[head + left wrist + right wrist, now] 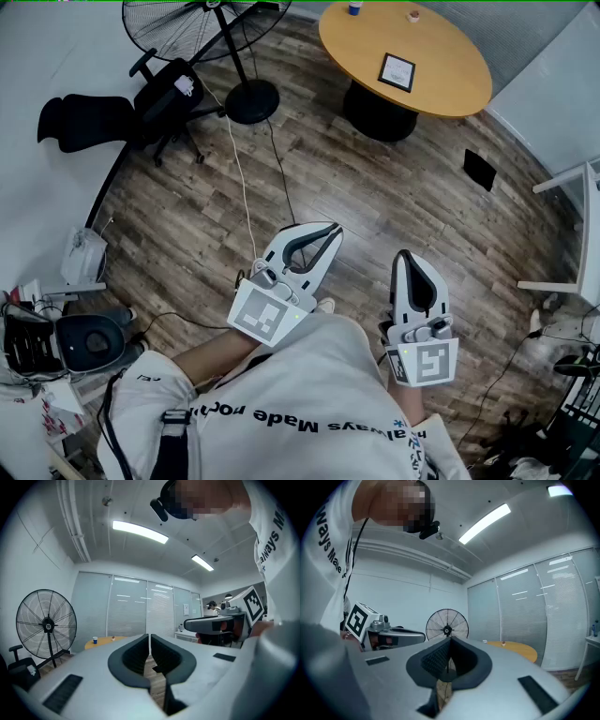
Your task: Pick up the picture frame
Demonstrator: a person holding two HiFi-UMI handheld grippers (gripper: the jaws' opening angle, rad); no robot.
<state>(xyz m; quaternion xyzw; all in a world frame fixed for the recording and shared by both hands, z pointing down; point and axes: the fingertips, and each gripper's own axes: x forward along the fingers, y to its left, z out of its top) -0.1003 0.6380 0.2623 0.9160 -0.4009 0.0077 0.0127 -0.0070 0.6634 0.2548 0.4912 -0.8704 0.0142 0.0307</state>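
The frame point(397, 72) lies flat on the round desk point(450, 56), on the half nearer the person and apart from everything else there. A cup point(354, 7) and a small brown thing point(413, 16) stand at the desk's far rim.

Both grippers are well short of the desk, held close to the person's white shirt point(309, 403) above the wood floor point(375, 197).

The left gripper point(328, 232) points towards the desk. Its fingers point(133, 656) stand together with only a hairline slit between them, and they hold nothing.

The right gripper point(405, 255) sits beside it, also facing the desk. Its fingers point(436, 660) are pressed together, with nothing between them.

Neither gripper touches the frame.

Left of the desk stands a big fan point(202, 23) on a round base, its cord trailing over the floor. A black chair point(141, 103) lies tipped further left of the desk, beyond the fan. On the floor just right of the desk sits a small black square point(479, 169).
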